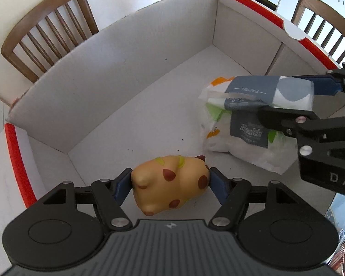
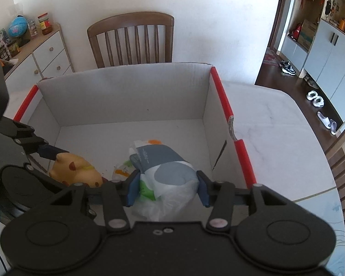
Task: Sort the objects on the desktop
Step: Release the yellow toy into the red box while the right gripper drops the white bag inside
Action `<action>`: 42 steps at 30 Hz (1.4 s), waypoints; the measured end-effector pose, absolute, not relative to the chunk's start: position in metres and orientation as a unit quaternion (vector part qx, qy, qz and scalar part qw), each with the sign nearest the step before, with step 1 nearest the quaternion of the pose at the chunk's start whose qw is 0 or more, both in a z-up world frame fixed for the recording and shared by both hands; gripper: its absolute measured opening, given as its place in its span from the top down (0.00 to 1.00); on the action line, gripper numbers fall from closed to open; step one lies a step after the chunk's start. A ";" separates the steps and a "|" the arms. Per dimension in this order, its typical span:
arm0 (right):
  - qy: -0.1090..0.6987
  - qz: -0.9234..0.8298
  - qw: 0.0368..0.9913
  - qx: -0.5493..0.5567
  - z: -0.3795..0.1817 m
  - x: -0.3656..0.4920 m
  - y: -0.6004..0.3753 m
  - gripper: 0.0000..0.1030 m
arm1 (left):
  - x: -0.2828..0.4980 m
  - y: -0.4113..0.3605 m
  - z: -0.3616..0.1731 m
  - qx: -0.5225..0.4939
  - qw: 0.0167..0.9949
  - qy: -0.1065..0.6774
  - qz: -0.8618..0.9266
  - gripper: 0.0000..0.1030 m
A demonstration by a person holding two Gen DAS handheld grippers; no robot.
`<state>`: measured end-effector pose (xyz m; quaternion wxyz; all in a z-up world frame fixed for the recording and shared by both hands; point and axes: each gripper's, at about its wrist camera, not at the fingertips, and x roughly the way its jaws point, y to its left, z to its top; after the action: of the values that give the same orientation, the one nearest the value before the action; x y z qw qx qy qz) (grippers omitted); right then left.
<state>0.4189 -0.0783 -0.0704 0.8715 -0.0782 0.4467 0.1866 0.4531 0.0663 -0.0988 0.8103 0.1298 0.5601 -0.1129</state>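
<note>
So the left tool (image 1: 170,182) is clamped on the spotted yellow toy (image 1: 170,181) low inside the white box (image 1: 117,87), and the right tool (image 2: 168,189) is squeezing a grey-blue tissue pack (image 2: 170,172) over another pack (image 1: 241,142) on the box floor. That lower pack is half hidden, its print is hard to read, and from the right wrist the toy is partly blocked.

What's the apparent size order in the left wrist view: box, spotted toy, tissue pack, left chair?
1. Cardboard box
2. Left chair, though it stands farther off
3. Tissue pack and spotted toy: look alike; nearness makes ranking unsure.
</note>
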 end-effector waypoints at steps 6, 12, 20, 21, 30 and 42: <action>0.442 0.183 0.874 -0.087 -0.072 0.417 -0.081 0.36 | 0.454 0.069 -0.101 0.127 0.805 0.568 -0.116 0.29; 0.438 0.186 0.876 -0.084 -0.067 0.415 -0.084 0.35 | 0.453 0.072 -0.099 0.117 0.806 0.567 -0.119 0.21; 0.436 0.192 0.875 -0.082 -0.057 0.411 -0.087 0.35 | 0.446 0.074 -0.081 0.105 0.822 0.550 -0.106 0.21; 0.435 0.192 0.876 -0.081 -0.054 0.410 -0.088 0.35 | 0.445 0.075 -0.078 0.104 0.823 0.548 -0.106 0.21; 0.431 0.205 0.876 -0.069 -0.032 0.397 -0.101 0.35 | 0.427 0.078 -0.042 0.090 0.841 0.525 -0.099 0.21; 0.417 0.227 0.877 -0.068 -0.004 0.374 -0.114 0.35 | 0.395 0.078 -0.001 0.081 0.860 0.496 -0.086 0.21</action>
<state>0.3736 -0.1135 -0.0037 0.8771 -0.0679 0.4175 0.2274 0.3953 0.0782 -0.0009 0.8605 0.0808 0.4957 -0.0858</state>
